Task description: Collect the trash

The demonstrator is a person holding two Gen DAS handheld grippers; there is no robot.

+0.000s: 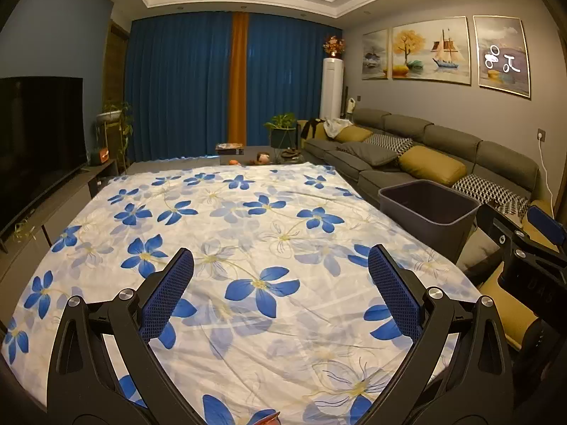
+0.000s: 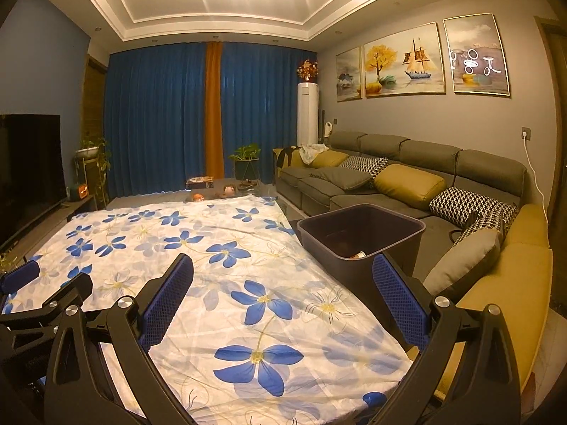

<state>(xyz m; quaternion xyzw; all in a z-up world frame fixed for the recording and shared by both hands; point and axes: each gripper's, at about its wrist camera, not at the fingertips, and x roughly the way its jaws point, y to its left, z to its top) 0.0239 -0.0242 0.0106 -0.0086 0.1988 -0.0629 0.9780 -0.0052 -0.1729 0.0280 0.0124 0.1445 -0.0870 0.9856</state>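
Observation:
A dark bin (image 1: 411, 221) stands at the right edge of a table covered with a white cloth with blue flowers (image 1: 248, 233). My left gripper (image 1: 281, 252) hovers open over the cloth's near part, nothing between its blue pads. A small reddish scrap (image 1: 267, 418) peeks in at the bottom edge. My right gripper (image 2: 282, 259) is open and holds nothing, its right finger just in front of the bin (image 2: 320, 256). A pale and orange piece of trash (image 2: 358, 255) lies inside the bin. The flowered cloth (image 2: 198, 219) shows no loose items on top.
A long grey sofa (image 2: 407, 163) with yellow and patterned cushions runs along the right, close behind the bin. A black TV (image 1: 39, 134) on a low stand is on the left. Beyond the table stand a low table with small objects (image 1: 230, 150) and a potted plant (image 1: 281, 124).

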